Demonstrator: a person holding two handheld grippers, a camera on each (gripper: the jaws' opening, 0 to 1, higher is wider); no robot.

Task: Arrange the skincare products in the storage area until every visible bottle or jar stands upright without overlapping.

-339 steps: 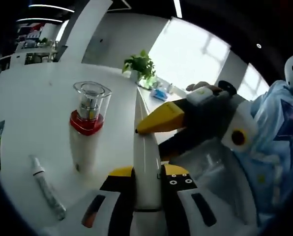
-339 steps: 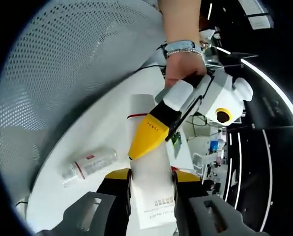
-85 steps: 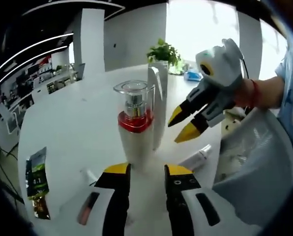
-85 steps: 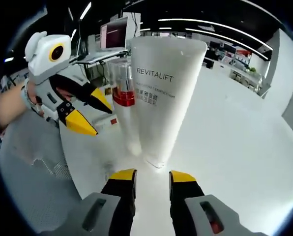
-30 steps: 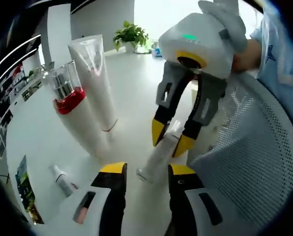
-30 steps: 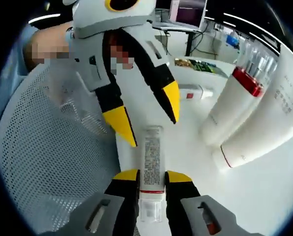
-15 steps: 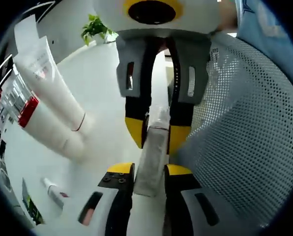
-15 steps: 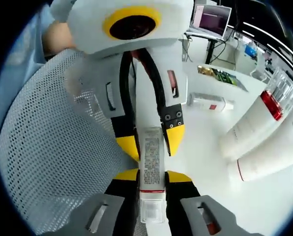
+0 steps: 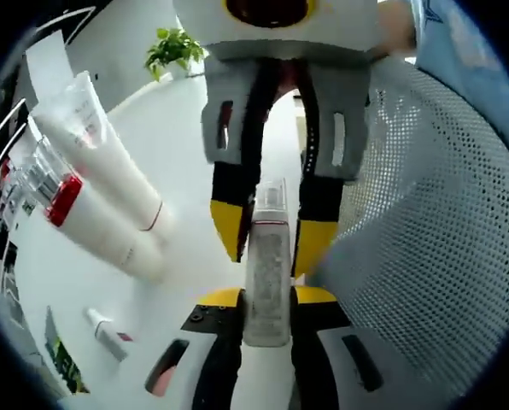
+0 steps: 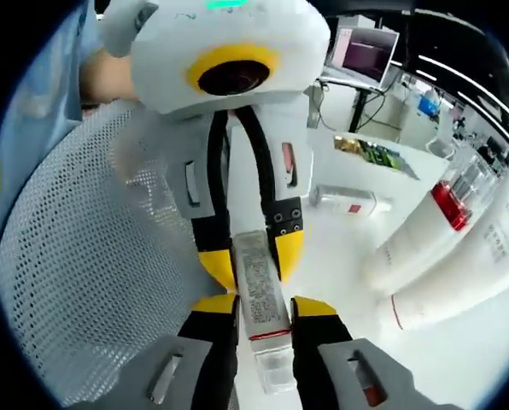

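A small translucent bottle (image 9: 267, 273) with a clear cap and a red band hangs in the air between the two grippers. My left gripper (image 9: 267, 297) is shut on its body; the right gripper view shows the left gripper (image 10: 252, 256) clamping the bottle (image 10: 256, 290) from above. My right gripper (image 10: 263, 306) faces it head-on. In the left gripper view the right gripper (image 9: 272, 235) has its jaws spread a little wider than the cap end, so it stands open. A tall white tube (image 9: 109, 162) and a red-collared pump bottle (image 9: 75, 209) stand upright side by side on the white table.
A white mesh basket (image 9: 425, 213) curves beside the grippers, with its wall (image 10: 75, 256) close to the bottle. Another small bottle (image 10: 344, 201) lies flat on the table near a green packet (image 10: 374, 154). A potted plant (image 9: 173, 47) stands at the far edge.
Half a second ago both grippers clamped the small bottle. The right gripper's jaws have spread off it, and the left gripper holds it alone. Both cameras shifted slightly.
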